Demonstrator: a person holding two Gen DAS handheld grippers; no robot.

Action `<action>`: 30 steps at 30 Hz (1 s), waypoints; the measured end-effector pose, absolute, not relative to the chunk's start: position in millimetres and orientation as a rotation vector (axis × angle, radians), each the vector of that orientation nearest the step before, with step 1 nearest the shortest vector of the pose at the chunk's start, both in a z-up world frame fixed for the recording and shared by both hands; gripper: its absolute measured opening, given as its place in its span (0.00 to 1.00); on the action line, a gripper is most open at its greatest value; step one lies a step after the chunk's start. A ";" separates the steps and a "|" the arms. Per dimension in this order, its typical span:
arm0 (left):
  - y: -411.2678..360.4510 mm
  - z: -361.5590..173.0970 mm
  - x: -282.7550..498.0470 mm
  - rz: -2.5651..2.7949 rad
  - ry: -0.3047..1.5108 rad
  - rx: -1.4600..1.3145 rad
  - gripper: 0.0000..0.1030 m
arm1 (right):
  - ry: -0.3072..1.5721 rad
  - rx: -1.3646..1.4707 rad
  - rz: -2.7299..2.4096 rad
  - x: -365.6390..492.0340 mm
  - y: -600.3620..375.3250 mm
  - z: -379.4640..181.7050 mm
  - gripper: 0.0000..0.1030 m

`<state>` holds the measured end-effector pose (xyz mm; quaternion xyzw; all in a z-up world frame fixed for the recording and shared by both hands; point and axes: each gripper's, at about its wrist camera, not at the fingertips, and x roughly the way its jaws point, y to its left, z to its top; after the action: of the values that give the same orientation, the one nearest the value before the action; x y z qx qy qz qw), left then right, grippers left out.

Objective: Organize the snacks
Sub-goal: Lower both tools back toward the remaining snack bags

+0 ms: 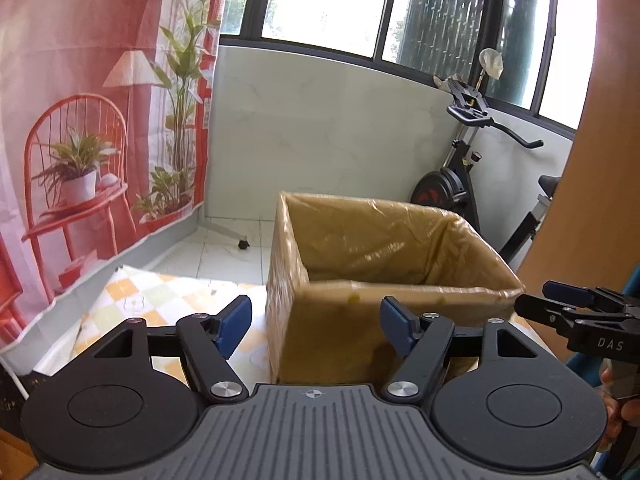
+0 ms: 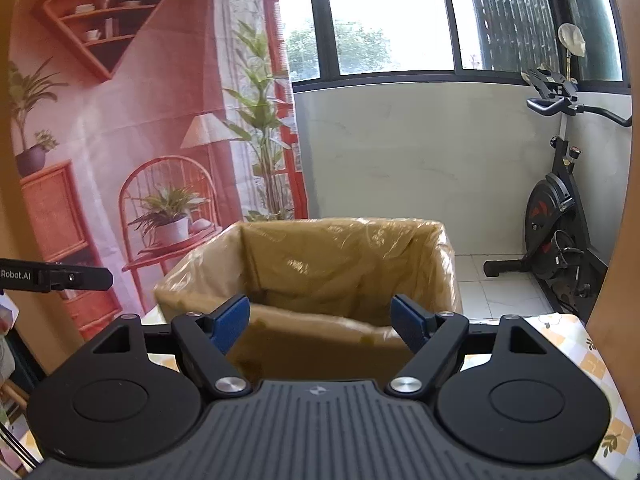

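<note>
Standing on a checked tablecloth, a cardboard box lined with clear plastic film fills the middle of both wrist views, its top open and the part of its inside that shows holding only the crinkled liner; no snack shows in either picture. From the left wrist view the left gripper points at the box's near corner, its blue pads spread well apart with nothing between them but the box wall behind. At about 3 o'clock in that view the right gripper reaches in from the edge, a hand partly visible beneath it. From the right wrist view the right gripper faces the box straight on at 12 o'clock, jaws held wide and empty, blue pads framing the near rim of the box. A black bar of the left gripper juts in at 9 o'clock. Behind the box at 10 o'clock hangs a printed backdrop showing a red chair, shelves and potted plants. An exercise bike stands at 2 o'clock against a pale marble-look wall, beneath dark-framed windows. White floor tiles show beyond the table's far edge.
</note>
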<state>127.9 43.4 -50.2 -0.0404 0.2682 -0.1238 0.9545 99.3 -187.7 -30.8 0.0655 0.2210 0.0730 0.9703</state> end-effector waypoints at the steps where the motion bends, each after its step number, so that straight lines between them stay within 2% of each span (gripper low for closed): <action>1: 43.6 -53.9 124.0 -0.254 0.547 -0.087 0.71 | 0.447 0.124 0.149 93.6 -184.9 -33.0 0.78; 13: 28.7 -110.9 84.6 -0.303 0.582 -0.130 0.72 | 0.482 0.190 0.083 48.1 -189.6 -67.2 0.78; 16: 26.0 -125.5 75.7 -0.275 0.590 -0.135 0.76 | 0.483 0.172 0.051 33.5 -195.1 -77.1 0.78; 22: 21.5 -140.6 65.1 -0.313 0.598 -0.073 0.78 | 0.507 0.200 0.008 1.3 -213.7 -98.7 0.78; 26: 22.5 -150.0 58.8 -0.327 0.582 -0.029 0.83 | 0.523 0.191 -0.016 -17.2 -222.9 -113.8 0.78; 30: 23.3 -158.3 57.9 -0.345 0.612 -0.036 0.84 | 0.552 0.213 -0.033 -30.8 -231.7 -128.3 0.78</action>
<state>57.9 23.3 -158.3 -0.0177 0.2998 -0.1689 0.9388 -30.8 -231.7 -128.3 0.1051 0.2720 -0.0161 0.9564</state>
